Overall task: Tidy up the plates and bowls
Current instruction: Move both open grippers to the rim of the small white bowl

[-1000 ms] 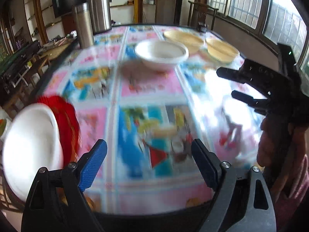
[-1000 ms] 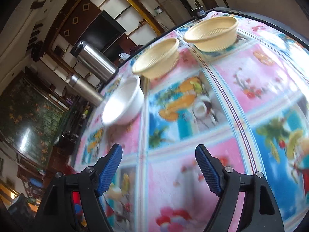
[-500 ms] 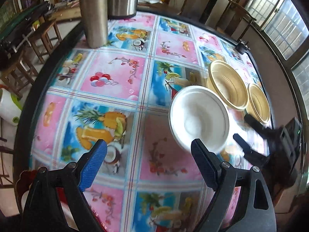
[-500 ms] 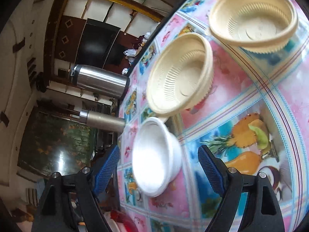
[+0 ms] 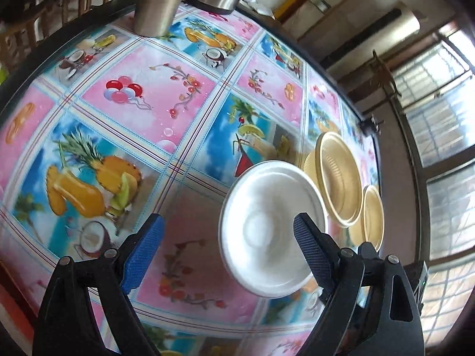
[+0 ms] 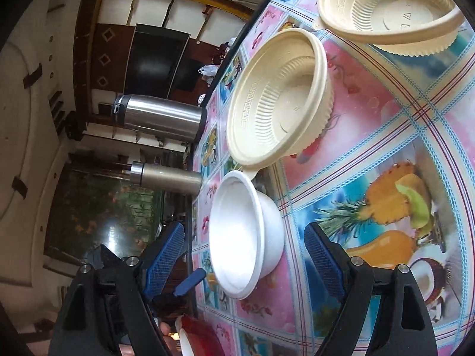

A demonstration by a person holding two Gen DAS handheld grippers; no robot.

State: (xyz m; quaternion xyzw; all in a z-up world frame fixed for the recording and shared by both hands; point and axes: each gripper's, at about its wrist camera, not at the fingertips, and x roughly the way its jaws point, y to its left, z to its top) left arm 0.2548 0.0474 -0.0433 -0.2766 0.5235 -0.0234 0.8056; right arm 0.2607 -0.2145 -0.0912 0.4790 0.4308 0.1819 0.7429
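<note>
White bowl [image 6: 246, 237], plastic or foam, upright on the fruit-print tablecloth [image 5: 142, 95]; the right-wrist view frames it between the blue pads of the right gripper [image 6: 245, 255], whose tongs are spread wide, and no contact can be seen. Left gripper [image 5: 228, 243]: tongs likewise wide, holding nothing; its right pad overlaps the bowl's rim in the picture, though whether they touch cannot be told. Cream ribbed bowl [image 6: 279, 95]: just beyond the white one, rims nearly meeting. Second cream ribbed bowl [image 6: 386, 9]: further along the same line, close to the first. Steel thermos flask [image 6: 163, 175] and larger steel jug [image 6: 160, 121]: standing side by side at the table's far side. Red item [image 6: 202, 335]: partly visible at the near table edge, a white rim beside it.
</note>
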